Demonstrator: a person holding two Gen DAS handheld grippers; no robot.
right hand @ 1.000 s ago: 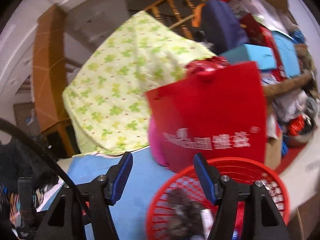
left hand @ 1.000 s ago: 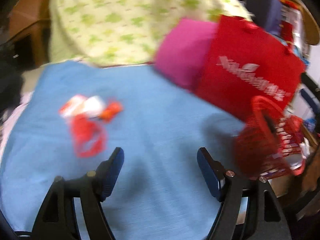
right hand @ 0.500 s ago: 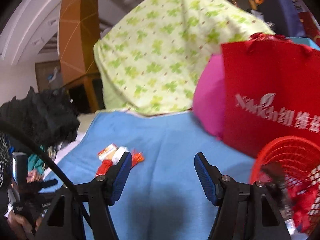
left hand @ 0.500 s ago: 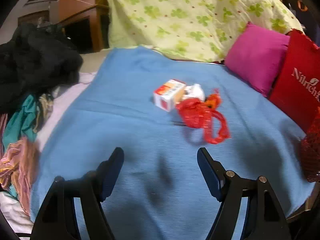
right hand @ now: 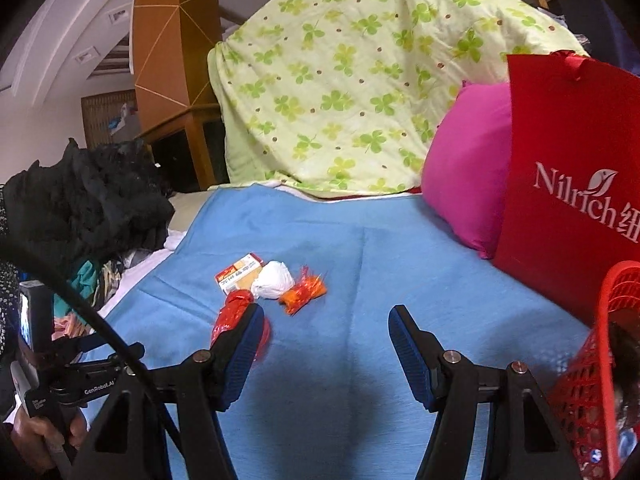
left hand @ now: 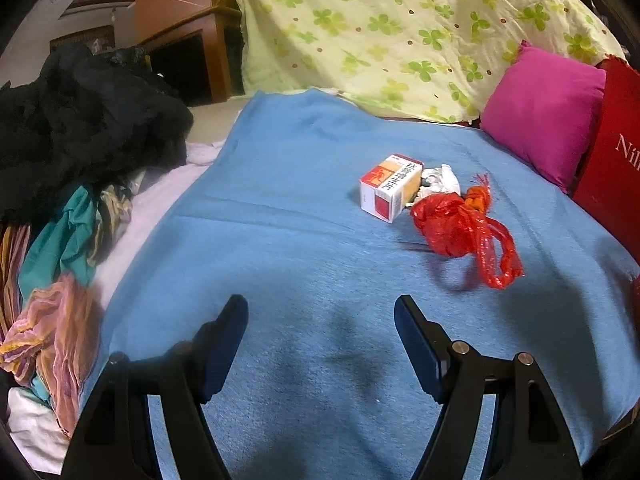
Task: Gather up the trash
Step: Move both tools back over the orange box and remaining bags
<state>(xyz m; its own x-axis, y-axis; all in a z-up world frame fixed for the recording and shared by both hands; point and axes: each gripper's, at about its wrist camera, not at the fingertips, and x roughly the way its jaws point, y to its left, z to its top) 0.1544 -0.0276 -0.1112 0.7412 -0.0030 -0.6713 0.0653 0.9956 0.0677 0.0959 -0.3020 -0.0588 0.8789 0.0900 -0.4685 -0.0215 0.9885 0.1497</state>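
A small pile of trash lies on the blue blanket (left hand: 280, 240): a white and orange carton (left hand: 390, 193), a crumpled white wad (left hand: 440, 178), an orange wrapper (left hand: 478, 197) and a red plastic bag (left hand: 464, 232). My left gripper (left hand: 320, 344) is open and empty, short of the pile and to its left. My right gripper (right hand: 326, 344) is open and empty above the blanket (right hand: 360, 260). From there I see the carton (right hand: 239, 273), wad (right hand: 274, 281), wrapper (right hand: 304, 290) and red bag (right hand: 234, 312) ahead to the left. A red mesh basket (right hand: 592, 380) holding trash stands at the right.
A magenta pillow (left hand: 548, 108) and a red paper bag (right hand: 576, 208) stand at the blanket's right side. A green clover sheet (left hand: 400, 28) drapes the back. Dark clothes (left hand: 80, 120) and coloured fabrics (left hand: 60, 280) pile at the left.
Both grippers have swung left, away from the red basket and toward the trash pile. The pile now sits nearer in the left wrist view. Both stayed open.
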